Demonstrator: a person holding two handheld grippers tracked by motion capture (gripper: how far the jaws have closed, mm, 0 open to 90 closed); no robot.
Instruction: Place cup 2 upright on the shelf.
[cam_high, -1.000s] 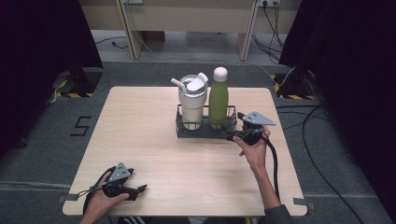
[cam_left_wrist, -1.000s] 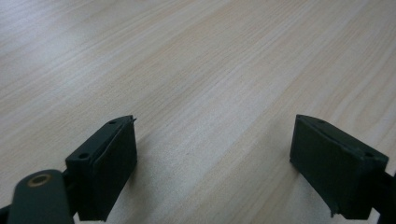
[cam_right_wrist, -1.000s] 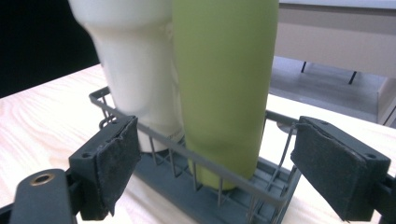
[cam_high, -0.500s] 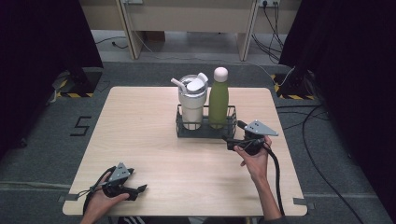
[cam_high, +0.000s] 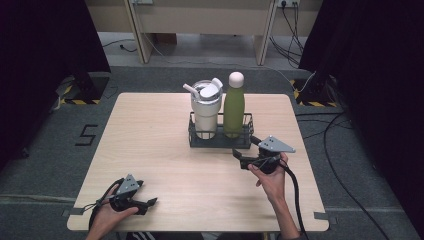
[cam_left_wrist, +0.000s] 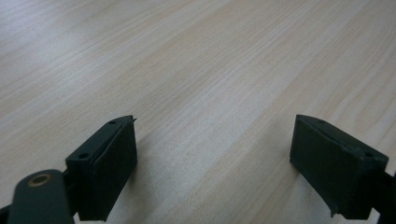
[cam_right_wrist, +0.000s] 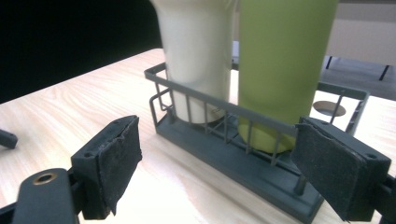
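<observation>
A dark wire basket (cam_high: 220, 143) stands at the far middle of the wooden table (cam_high: 150, 130). In it, upright and side by side, are a white lidded tumbler (cam_high: 206, 111) on the left and a green bottle (cam_high: 233, 107) with a pale cap on the right. My right gripper (cam_high: 246, 150) sits just in front of the basket's right front corner, open, with nothing between its jaws. From the right gripper view, the basket (cam_right_wrist: 224, 108), tumbler (cam_right_wrist: 196, 56) and bottle (cam_right_wrist: 280, 60) stand close beyond the right gripper (cam_right_wrist: 219, 163). My left gripper (cam_high: 146, 195) rests open near the table's front left, over bare wood (cam_left_wrist: 210, 56).
Cables (cam_high: 292, 195) trail from each gripper toward the near edge. The table's far edge borders grey floor and a pale cabinet (cam_high: 200, 20). Dark curtains (cam_high: 45, 60) hang at both sides. Bare tabletop lies between the two grippers.
My right gripper has drawn back from the basket's right end toward the near edge, its jaws still apart. The left gripper has stayed put.
</observation>
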